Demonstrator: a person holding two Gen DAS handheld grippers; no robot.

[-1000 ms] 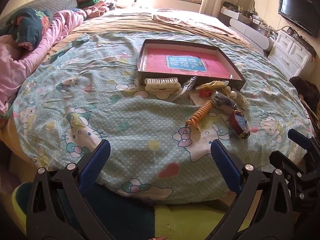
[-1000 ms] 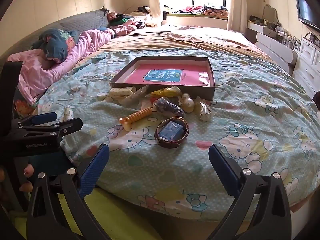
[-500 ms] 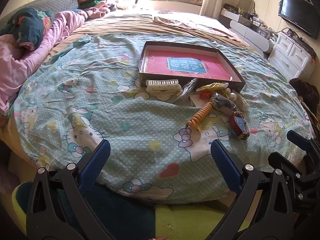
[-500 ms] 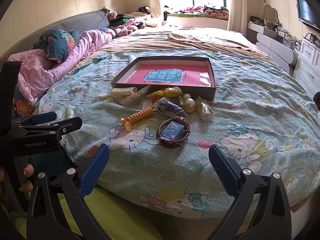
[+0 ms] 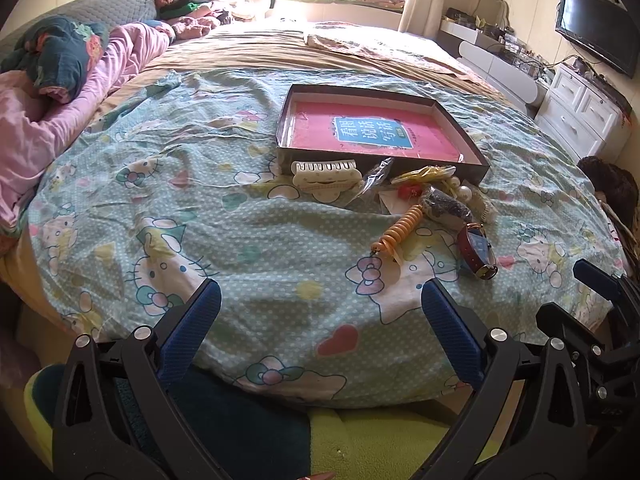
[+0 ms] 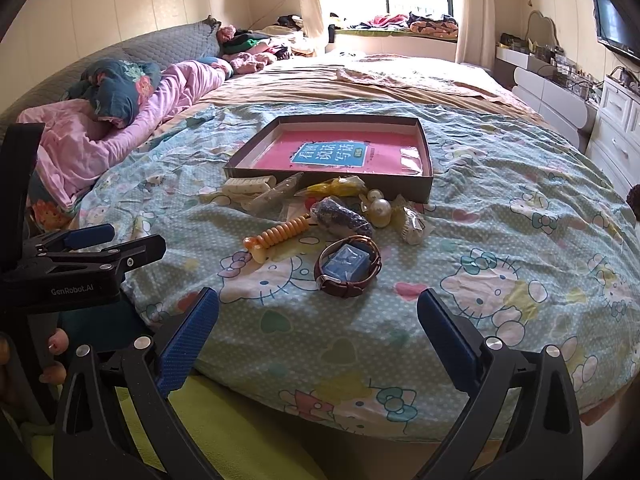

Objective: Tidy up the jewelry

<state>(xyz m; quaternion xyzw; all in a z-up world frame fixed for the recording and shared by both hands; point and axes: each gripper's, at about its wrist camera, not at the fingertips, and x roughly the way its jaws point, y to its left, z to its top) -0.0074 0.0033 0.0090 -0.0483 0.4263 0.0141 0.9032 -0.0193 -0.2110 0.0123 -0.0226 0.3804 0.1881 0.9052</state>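
Brown-strapped watch [image 6: 347, 266] lies on bedspread [image 6: 500, 240] ahead of right gripper [image 6: 318, 332], untouched; left gripper [image 5: 320, 322] likewise spread wide, empty.

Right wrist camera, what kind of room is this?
Most likely a home bedroom: a big bed with a cartoon-cat cover, a pink quilt bunched alongside, and a white dresser under a wall-mounted TV.

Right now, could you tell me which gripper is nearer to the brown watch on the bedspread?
Right. The right gripper hangs open just short of the watch, almost in line with it; the left gripper, also open, is off to the watch's left.
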